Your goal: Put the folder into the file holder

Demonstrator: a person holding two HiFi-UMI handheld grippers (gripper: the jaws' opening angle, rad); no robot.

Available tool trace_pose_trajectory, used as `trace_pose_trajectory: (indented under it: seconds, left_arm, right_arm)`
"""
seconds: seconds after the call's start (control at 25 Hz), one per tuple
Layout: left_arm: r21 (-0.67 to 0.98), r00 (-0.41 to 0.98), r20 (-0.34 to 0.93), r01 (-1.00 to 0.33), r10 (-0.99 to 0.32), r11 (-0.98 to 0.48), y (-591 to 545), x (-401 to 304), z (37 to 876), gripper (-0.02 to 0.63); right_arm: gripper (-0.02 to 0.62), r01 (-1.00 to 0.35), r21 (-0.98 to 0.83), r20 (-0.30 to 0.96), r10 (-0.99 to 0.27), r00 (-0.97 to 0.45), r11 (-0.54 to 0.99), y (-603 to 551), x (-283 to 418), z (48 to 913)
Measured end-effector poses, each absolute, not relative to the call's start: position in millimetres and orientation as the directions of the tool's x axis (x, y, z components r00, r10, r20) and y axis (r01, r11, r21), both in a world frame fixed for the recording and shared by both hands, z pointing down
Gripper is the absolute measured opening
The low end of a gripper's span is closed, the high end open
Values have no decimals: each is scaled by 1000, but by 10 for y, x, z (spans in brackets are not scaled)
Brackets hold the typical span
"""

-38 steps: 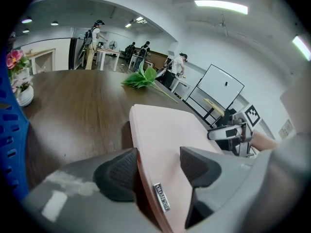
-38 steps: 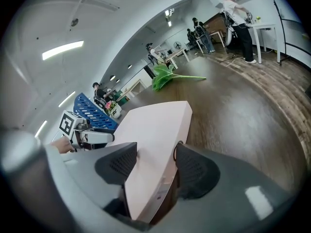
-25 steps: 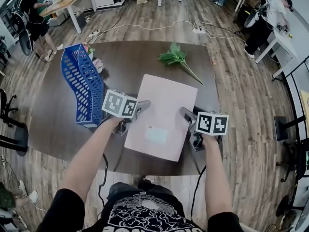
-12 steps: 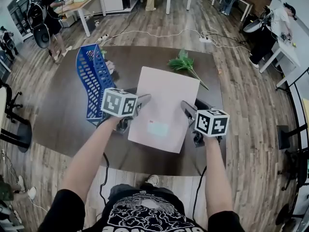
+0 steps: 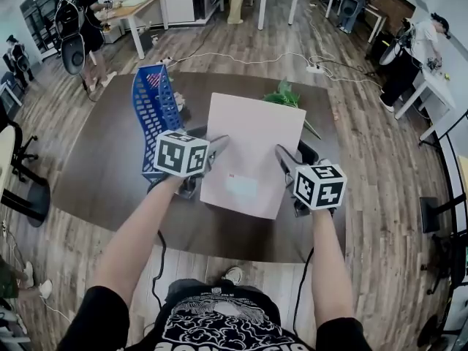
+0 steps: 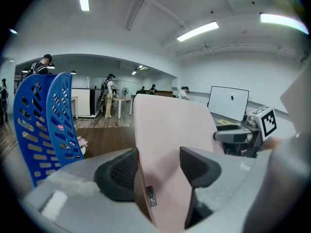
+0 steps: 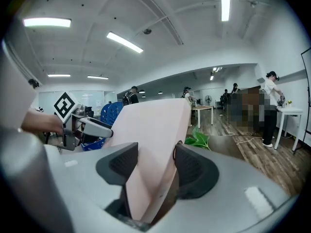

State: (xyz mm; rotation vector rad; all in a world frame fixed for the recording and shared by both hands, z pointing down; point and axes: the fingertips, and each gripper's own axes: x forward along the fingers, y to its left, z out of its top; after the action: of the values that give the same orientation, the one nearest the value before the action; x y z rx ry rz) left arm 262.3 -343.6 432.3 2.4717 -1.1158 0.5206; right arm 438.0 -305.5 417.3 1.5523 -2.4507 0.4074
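The step in hand looks like the carry: the pink folder point(image 5: 252, 156) is up off the dark surface point(image 5: 102, 181), held flat-ish between two grips, one at each side edge, in the middle of the frame. The left tongs point(image 6: 158, 171) are part-way closed, with the folder's left edge pinched between the pads. The right tongs point(image 7: 153, 166) are the same on the opposite edge, closed down onto the sheet and no further. The blue mesh file holder point(image 5: 155, 108) stands upright at the upper left of the frame, just beyond the left tongs and close beside the folder's left edge, so my guess is the lift is done and the insertion is not yet begun. Next, I'd say, the folder has to be turned up on edge and swung left over the holder, lined up with a slot, then lowered in, most likely with one grip let go so the tongs don't foul the mesh walls. From here I can't count the holder's compartments or tell whether they are free. Its lower end sits behind the left marker cube, and something small and pinkish beside it is too blurred to name. The folder also covers the stem end of the green plant sprig point(image 5: 281, 93) at upper centre, and the pale label on its cover is unreadable.
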Motion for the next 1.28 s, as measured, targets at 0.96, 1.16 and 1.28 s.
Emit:
trace_pose_trajectory:
  seconds: [0.96,1.16,1.28]
  left_arm:
    - [17,619,368,-751,-694,-660,-2999,2432,4026,278]
    - [16,630,369,-739,-683,-673,-2848,2396,4010,278]
    - [24,633,377,-736,-676,-676,-2768,2363,4001,278]
  right_arm:
    - [245,-943,101,125,-944,-304,317,-2397,4111,3909]
    - [245,-952,123,144,-954,-264,281,-2189,4049,3895]
    - [244,-955,138,173,-956,-237,262,-2098,4007,3887]
